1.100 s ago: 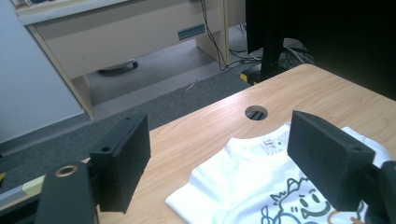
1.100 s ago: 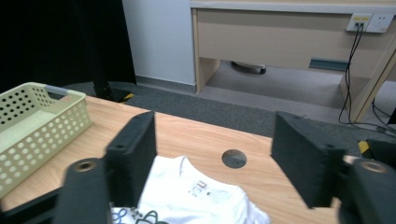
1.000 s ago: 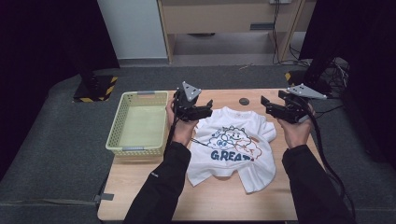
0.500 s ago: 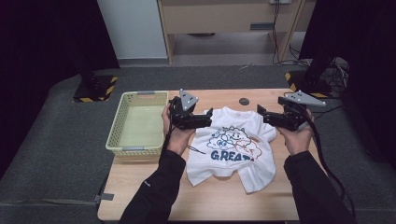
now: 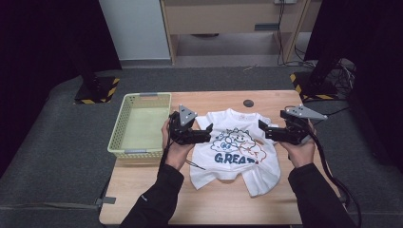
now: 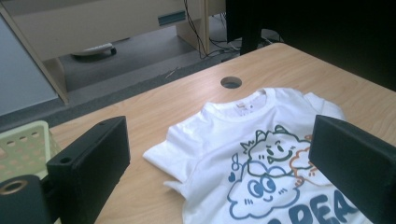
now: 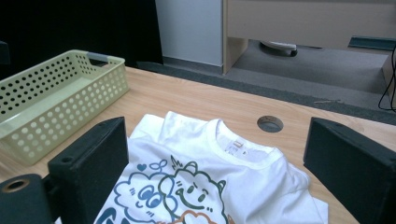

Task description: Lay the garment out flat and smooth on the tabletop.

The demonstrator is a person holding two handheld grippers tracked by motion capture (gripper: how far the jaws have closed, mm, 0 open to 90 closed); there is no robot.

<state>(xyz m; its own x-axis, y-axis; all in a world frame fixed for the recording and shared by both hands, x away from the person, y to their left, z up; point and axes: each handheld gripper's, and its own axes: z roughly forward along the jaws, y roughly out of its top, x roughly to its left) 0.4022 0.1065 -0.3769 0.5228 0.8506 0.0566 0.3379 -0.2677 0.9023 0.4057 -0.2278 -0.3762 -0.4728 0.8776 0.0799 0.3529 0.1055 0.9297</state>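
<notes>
Hovering: you've got both grippers over the white T-shirt [image 5: 236, 152], nothing grabbed yet.
High view: shirt lies print-up mid-table, hem rumpled; left gripper [image 5: 207, 135] at its left sleeve, right gripper [image 5: 261, 129] at its right sleeve. Yellow basket [image 5: 124, 124] sits to the left, nothing in it.
Left gripper view: your jaws stand wide apart, just been opening, nothing between them but air; shirt [image 6: 261, 158] and table hole [image 6: 231, 82] lie beyond.
Right gripper view: same, jaws spread and just been opening, no cloth pinched; collar [image 7: 233, 144] ahead, basket [image 7: 60, 100] off to the side.
Progress: my read, barely started. Left for you: pinch both shoulders, fold, probably drop it in the basket.
</notes>
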